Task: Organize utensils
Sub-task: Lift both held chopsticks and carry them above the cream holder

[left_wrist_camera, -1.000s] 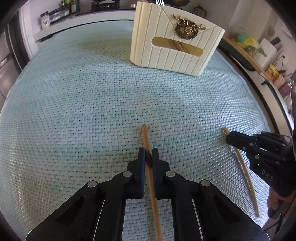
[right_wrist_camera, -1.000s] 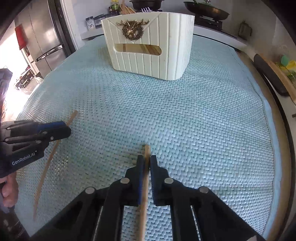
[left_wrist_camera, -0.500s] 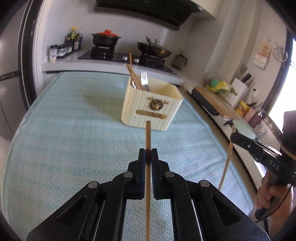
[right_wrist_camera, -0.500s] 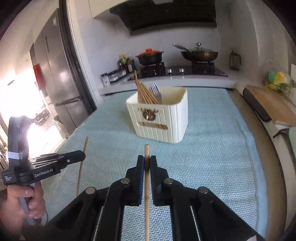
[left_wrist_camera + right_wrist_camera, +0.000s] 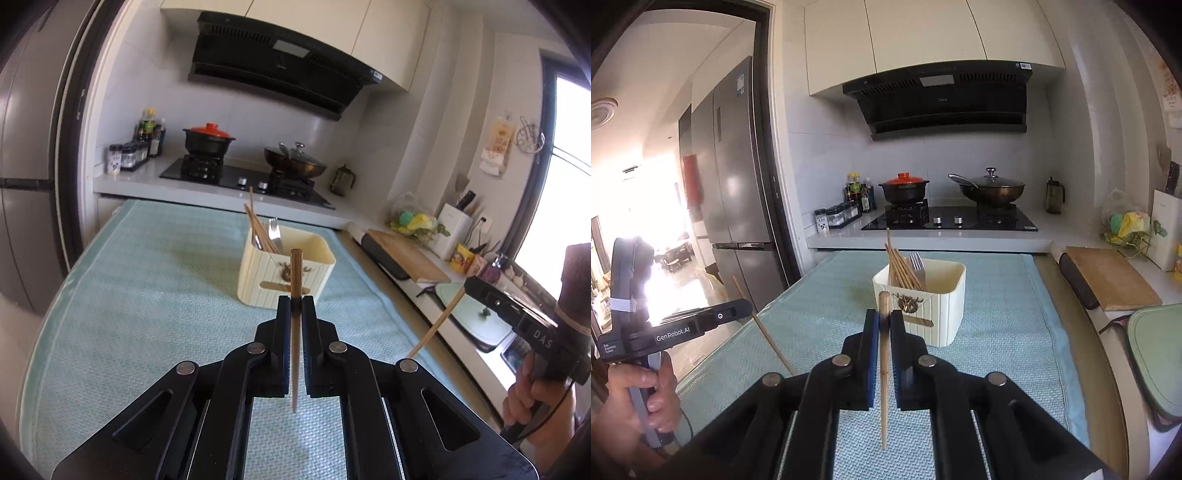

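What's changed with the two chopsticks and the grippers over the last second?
Both chopsticks came up off the teal mat. The left gripper raised its chopstick and tilted it upright; the right gripper did the same with its chopstick. Both grips stayed shut throughout. The cream holder, with chopsticks and a fork inside, has not moved.

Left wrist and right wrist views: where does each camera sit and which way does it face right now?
Left wrist: rides the left gripper, facing the cream utensil holder and the stove; the right gripper and hand show at right.
Right wrist: rides the right gripper, facing the same holder; the left gripper and hand at left.
Shared: holder, teal mat, a chopstick clamped in each.
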Tool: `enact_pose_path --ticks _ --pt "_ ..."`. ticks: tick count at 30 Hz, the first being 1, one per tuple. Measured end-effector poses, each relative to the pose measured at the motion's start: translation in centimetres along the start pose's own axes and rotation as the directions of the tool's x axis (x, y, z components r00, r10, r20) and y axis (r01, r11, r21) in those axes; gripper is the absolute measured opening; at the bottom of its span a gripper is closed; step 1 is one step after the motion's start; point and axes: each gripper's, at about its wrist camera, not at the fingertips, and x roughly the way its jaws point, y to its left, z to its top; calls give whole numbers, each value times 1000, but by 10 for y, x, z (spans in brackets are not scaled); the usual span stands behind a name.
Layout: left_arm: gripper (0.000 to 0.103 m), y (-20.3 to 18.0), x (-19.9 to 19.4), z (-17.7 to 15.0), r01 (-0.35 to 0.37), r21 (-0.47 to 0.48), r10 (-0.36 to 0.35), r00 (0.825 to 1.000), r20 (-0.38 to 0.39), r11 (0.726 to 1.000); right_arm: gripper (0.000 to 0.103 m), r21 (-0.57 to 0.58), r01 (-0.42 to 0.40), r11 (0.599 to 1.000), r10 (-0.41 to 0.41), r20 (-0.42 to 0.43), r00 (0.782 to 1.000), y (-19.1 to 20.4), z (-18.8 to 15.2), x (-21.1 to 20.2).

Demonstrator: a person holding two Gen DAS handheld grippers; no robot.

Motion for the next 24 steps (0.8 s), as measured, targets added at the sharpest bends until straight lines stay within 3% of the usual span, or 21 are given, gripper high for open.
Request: enact_pose_path --ticks 13,24 --pt "3 -8 -14 43 33 16 -34 996 86 999 6 -18 14 1000 -13 68 998 -4 30 -6" --pt "3 -19 1 122 17 95 -33 985 170 995 6 -65 42 997 -34 121 992 -12 83 13"
